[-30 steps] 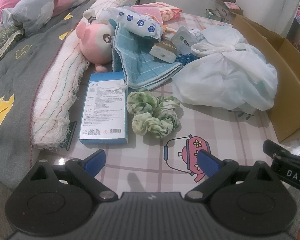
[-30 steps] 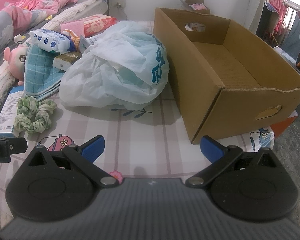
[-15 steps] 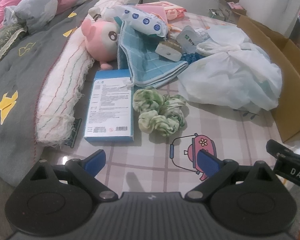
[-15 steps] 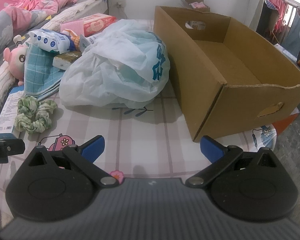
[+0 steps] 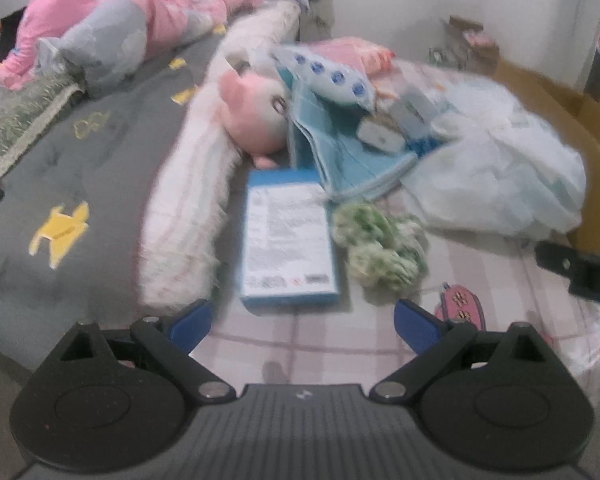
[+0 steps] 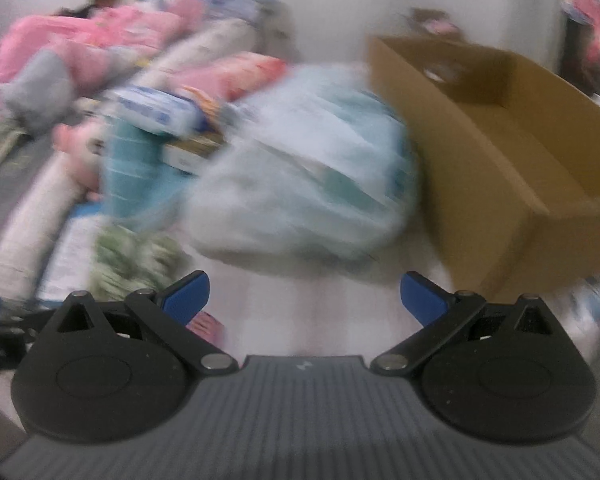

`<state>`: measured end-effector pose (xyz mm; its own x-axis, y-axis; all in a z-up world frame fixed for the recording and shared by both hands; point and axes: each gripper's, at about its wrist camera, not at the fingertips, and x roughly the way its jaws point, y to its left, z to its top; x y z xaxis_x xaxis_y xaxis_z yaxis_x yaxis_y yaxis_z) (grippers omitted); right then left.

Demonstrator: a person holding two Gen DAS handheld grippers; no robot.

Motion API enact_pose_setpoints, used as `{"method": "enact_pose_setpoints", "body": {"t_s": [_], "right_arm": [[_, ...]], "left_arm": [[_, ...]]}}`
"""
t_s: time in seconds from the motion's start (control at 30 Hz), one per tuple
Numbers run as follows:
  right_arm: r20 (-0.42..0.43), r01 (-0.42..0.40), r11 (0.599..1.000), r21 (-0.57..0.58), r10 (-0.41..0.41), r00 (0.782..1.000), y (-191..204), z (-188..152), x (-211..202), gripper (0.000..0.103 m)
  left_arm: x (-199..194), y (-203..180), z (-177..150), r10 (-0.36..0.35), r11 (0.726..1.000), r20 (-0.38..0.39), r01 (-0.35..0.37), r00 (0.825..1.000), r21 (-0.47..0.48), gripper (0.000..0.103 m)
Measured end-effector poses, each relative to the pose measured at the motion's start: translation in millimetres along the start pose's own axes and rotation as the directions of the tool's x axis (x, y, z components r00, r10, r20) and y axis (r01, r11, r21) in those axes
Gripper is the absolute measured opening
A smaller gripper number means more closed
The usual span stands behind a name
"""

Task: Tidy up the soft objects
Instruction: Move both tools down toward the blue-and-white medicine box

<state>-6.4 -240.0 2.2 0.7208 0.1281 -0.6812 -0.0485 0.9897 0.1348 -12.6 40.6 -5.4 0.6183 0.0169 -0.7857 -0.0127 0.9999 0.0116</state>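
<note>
Both grippers, left [image 5: 302, 318] and right [image 6: 304, 294], spread wide, empty. Green scrunchies [image 5: 380, 248] lie beside blue box [image 5: 288, 244] (views blurred); a hasty grab might catch the box.

The table [image 5: 340, 352] wears a smooth, faintly glossy checked cover with printed cartoons. Near its left edge lies a rough, frayed woven cloth roll [image 5: 188, 216], white with thin coloured threads. Beside it, the blue box [image 5: 286, 236] looks like smooth printed card. The green scrunchies [image 5: 380, 248] are crinkled, matt fabric. The pink plush toy [image 5: 252, 116] is soft and fuzzy; the blue towel [image 5: 340, 160] shows a ribbed weave. The white bag [image 5: 496, 176] is thin, wrinkled, translucent plastic. The cardboard box [image 6: 500, 152] is matt brown. Both grippers, left [image 5: 302, 322] and right [image 6: 304, 296], are matt black plastic with blue pads and 2 shiny metal pivots each.
</note>
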Motion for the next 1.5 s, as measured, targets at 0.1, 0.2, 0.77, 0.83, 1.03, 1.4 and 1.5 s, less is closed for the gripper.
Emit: {"method": "enact_pose_setpoints", "body": {"t_s": [0.1, 0.2, 0.77, 0.83, 1.03, 1.4, 1.5], "right_arm": [[0.060, -0.133, 0.990, -0.039, 0.135, 0.989, 17.2, 17.0, 2.8, 0.102], [0.059, -0.300, 0.952, -0.060, 0.304, 0.951, 38.2, 32.8, 11.8, 0.102], [-0.270, -0.548, 0.828, 0.122, 0.559, 0.784, 100.5, 17.2, 90.7, 0.048], [-0.256, -0.474, 0.871, 0.131, 0.492, 0.832, 88.8, 15.9, 90.7, 0.047], [-0.266, -0.516, 0.833, 0.197, 0.552, 0.790, 86.1, 22.5, 82.6, 0.047], [-0.277, -0.570, 0.769, 0.290, 0.637, 0.719, 103.4, 42.5, 109.7, 0.037], [-0.304, -0.545, 0.778, 0.313, 0.626, 0.718, 101.0, 42.1, 128.1, 0.031]], "left_arm": [[-3.8, 17.4, -0.7, -0.011, 0.999, 0.058, 0.013, 0.998, -0.042, 0.098], [-2.8, 32.0, 0.5, -0.009, 0.997, 0.065, 0.014, 0.998, -0.080, 0.098], [11.8, 102.2, 1.0, 0.058, 0.975, 0.044, -0.047, 0.997, -0.217, 0.063], [15.0, 95.9, 4.9, 0.045, 0.982, 0.046, -0.035, 0.998, -0.188, 0.063], [13.5, 81.2, 20.6, -0.008, 0.994, 0.062, 0.015, 0.998, -0.111, 0.064], [27.6, 53.7, 37.6, -0.073, 0.997, 0.008, 0.073, 0.997, 0.019, 0.059], [41.8, 41.5, 40.5, -0.086, 0.995, -0.037, 0.088, 0.996, 0.057, 0.059]]}}
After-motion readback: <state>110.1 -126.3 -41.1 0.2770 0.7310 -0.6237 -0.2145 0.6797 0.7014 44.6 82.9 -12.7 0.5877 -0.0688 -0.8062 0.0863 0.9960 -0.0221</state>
